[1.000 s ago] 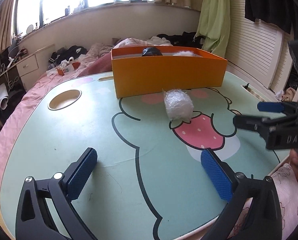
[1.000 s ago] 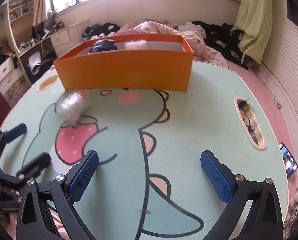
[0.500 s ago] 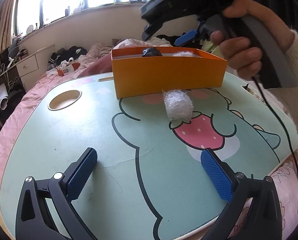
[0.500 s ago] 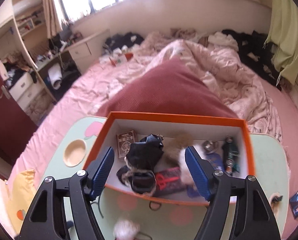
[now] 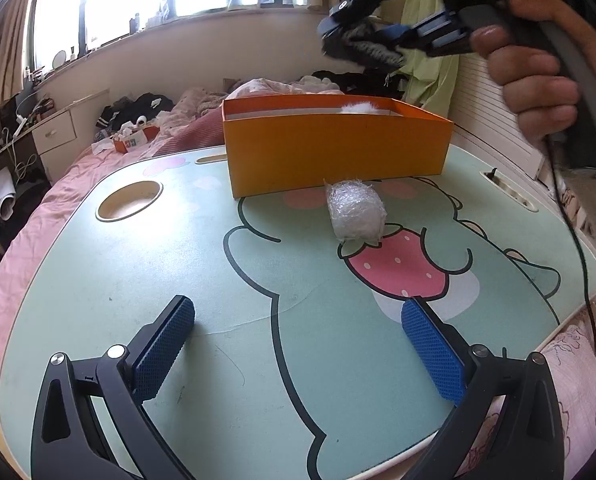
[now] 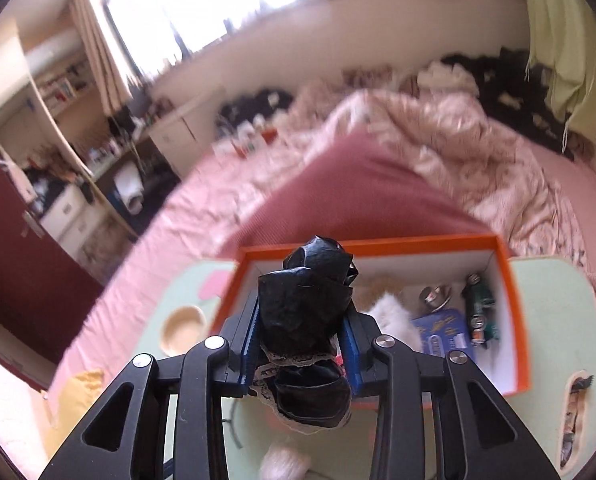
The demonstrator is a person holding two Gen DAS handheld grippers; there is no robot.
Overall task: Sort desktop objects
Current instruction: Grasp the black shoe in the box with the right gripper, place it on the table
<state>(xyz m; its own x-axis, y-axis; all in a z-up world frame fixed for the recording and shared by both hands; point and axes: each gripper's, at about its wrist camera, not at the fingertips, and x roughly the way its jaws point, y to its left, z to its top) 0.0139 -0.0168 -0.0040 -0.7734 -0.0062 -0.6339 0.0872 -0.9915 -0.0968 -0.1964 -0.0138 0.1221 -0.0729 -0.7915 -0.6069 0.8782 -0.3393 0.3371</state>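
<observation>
My right gripper (image 6: pixel 302 320) hangs above the orange box (image 6: pixel 514 300), its jaws closing, both blue pads pressed on a crumpled black bundle (image 6: pixel 306 300) with a lace edge. In the left wrist view a hand carries that gripper (image 5: pixel 378 36) and the dark bundle (image 5: pixel 362 50) high over the box (image 5: pixel 330 152). A ball wrapped in clear plastic (image 5: pixel 356 214) lies on the table in front of the box. Low over the near table, my left gripper (image 5: pixel 294 320) stands open with nothing between its fingers.
Inside the box lie a white fluffy thing (image 6: pixel 390 316), a blue tin (image 6: pixel 442 332) and a green toy car (image 6: pixel 480 308). The cartoon-printed table (image 5: pixel 138 280) has a round cup recess (image 5: pixel 130 200) at left and a slot (image 5: pixel 510 192) at right. Bedding surrounds it.
The right gripper rose from the table to above the box, shut on the black bundle and lifted it clear of the box. The left gripper stayed still.
</observation>
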